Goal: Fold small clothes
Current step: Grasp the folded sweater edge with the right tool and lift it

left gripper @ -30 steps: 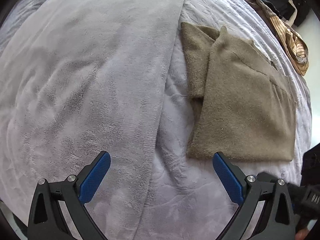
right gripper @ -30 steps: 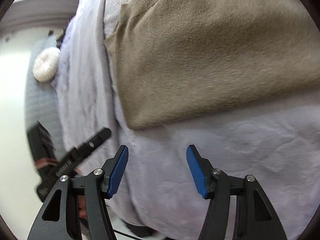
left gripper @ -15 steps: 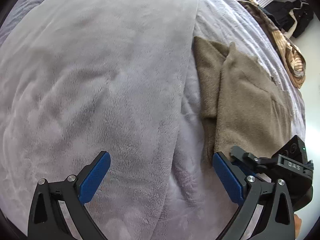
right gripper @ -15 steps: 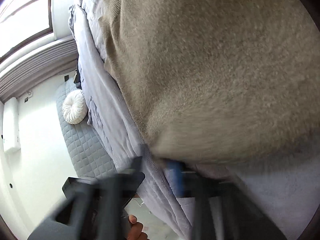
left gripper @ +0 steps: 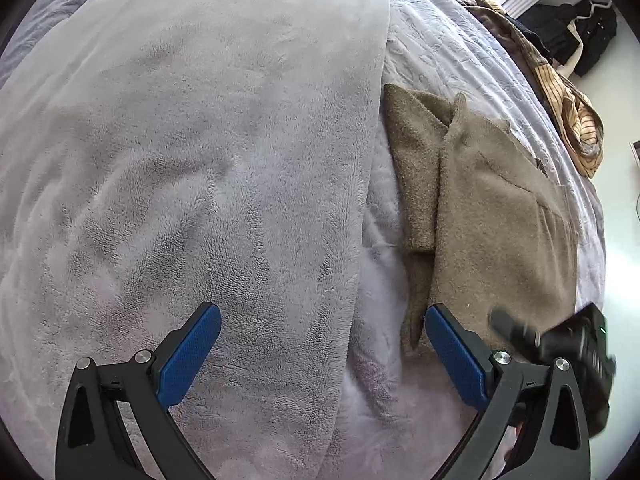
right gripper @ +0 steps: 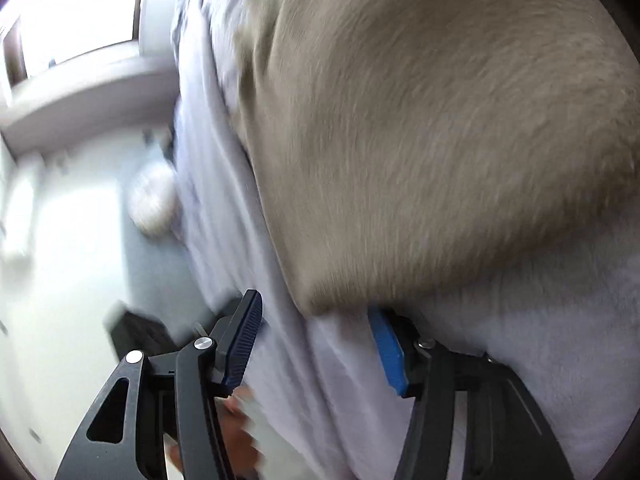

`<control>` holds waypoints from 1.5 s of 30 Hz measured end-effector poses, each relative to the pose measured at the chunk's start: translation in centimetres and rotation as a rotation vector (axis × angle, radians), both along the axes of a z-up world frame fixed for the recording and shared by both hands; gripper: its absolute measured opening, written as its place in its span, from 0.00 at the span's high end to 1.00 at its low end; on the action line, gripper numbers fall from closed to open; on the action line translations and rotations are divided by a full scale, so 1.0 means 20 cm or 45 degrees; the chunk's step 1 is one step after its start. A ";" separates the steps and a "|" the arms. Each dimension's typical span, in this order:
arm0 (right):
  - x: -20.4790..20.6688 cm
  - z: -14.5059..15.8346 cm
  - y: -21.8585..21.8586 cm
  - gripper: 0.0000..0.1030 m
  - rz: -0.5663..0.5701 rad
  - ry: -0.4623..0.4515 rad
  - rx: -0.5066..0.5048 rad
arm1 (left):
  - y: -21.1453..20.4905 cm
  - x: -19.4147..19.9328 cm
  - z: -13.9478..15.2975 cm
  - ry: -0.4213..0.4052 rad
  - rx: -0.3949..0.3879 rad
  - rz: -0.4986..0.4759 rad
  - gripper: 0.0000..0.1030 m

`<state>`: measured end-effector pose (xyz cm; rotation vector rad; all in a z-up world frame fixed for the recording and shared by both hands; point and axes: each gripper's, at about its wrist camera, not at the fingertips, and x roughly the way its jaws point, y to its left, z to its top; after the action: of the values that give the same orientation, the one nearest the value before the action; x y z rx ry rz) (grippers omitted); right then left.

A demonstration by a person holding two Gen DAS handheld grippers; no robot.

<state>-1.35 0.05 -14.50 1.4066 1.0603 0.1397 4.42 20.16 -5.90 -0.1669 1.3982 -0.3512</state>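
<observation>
A folded olive-brown fleece garment lies on the lavender bedspread, right of centre in the left wrist view. My left gripper is open and empty above the bed, its right finger close to the garment's near left corner. My right gripper is open at the garment's near corner; that view is blurred by motion, and its right pad sits just under the garment's edge. The right gripper also shows in the left wrist view, at the garment's near right edge.
A grey plush blanket covers the left part of the bed. A striped tan cloth and dark clothes lie at the far right. A round white cushion sits beyond the bed's edge.
The right gripper has swung in low against the garment's near corner, its view turning and blurring. The left gripper has shifted slightly; its jaws stay open.
</observation>
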 end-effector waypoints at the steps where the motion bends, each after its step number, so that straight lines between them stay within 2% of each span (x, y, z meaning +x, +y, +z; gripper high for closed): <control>1: 0.01 -0.03 -0.01 0.43 -0.056 0.000 0.051 | 0.00 0.00 0.00 0.000 -0.007 0.001 0.01; 2: 0.04 -0.06 -0.01 0.44 -0.098 0.003 0.110 | 0.00 0.01 0.01 -0.002 -0.016 -0.004 0.01; 4: 0.09 -0.09 0.00 0.92 -0.112 0.016 0.181 | -0.01 0.02 0.03 -0.017 -0.027 -0.016 0.01; 7: 0.10 0.01 0.00 0.92 -0.064 -0.116 0.265 | -0.03 0.02 0.05 -0.054 -0.034 -0.048 0.01; 9: 0.11 0.03 0.03 0.92 -0.015 -0.113 0.218 | -0.05 0.02 0.01 -0.035 -0.036 -0.057 0.01; 10: 0.11 0.01 0.04 0.92 0.038 -0.065 0.151 | -0.05 0.03 -0.02 -0.014 -0.032 -0.052 0.01; 12: 0.13 -0.10 0.11 0.92 0.168 0.113 -0.002 | -0.06 0.03 -0.05 0.031 -0.047 -0.032 0.01; 13: 0.13 -0.16 0.13 0.92 0.194 0.181 -0.022 | -0.06 0.03 -0.05 0.037 -0.057 -0.028 0.01; 14: 0.12 -0.19 0.14 0.91 0.172 0.181 -0.001 | -0.06 0.03 -0.05 0.034 -0.060 -0.032 0.01; 15: 0.12 -0.18 0.14 0.87 0.162 0.176 0.000 | -0.06 0.03 -0.04 0.026 -0.061 -0.040 0.01; 17: 0.12 -0.16 0.15 0.70 0.178 0.173 -0.014 | -0.07 0.03 -0.05 0.031 -0.056 -0.058 0.01; 19: 0.13 -0.11 0.17 0.48 0.180 0.151 0.000 | -0.07 0.03 -0.04 0.037 -0.067 -0.069 0.01; 21: 0.12 -0.07 0.18 0.44 0.167 0.114 0.003 | -0.08 0.05 -0.02 0.029 -0.091 -0.071 0.01; 24: 0.07 -0.09 0.13 0.44 0.081 0.093 0.015 | -0.12 0.07 -0.02 0.043 -0.136 -0.071 0.01; 26: 0.08 -0.13 0.08 0.44 -0.018 0.113 0.121 | -0.15 0.09 -0.02 0.060 -0.152 -0.088 0.01; 28: 0.07 -0.16 0.05 0.47 -0.059 0.116 0.180 | -0.17 0.09 -0.01 0.063 -0.165 -0.114 0.01; 35: 0.07 -0.17 0.03 0.48 -0.068 0.091 0.243 | -0.23 0.10 -0.03 0.107 -0.220 -0.121 0.01; 38: -0.07 -0.19 -0.08 0.65 -0.074 0.098 0.275 | -0.23 0.11 -0.04 0.118 -0.226 -0.111 0.01; 40: -0.09 -0.20 -0.11 0.87 -0.077 0.084 0.295 | -0.23 0.12 -0.04 0.117 -0.222 -0.117 0.01; 41: -0.09 -0.19 -0.11 0.91 -0.070 0.069 0.298 | -0.24 0.12 -0.04 0.117 -0.218 -0.121 0.01; 45: -0.13 -0.15 -0.17 0.91 -0.065 0.015 0.316 | -0.24 0.13 -0.05 0.134 -0.214 -0.126 0.01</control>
<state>-4.00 -3.36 -17.57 1.6579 1.0420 0.2330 7.05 15.34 -6.85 -0.2574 1.4838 -0.5493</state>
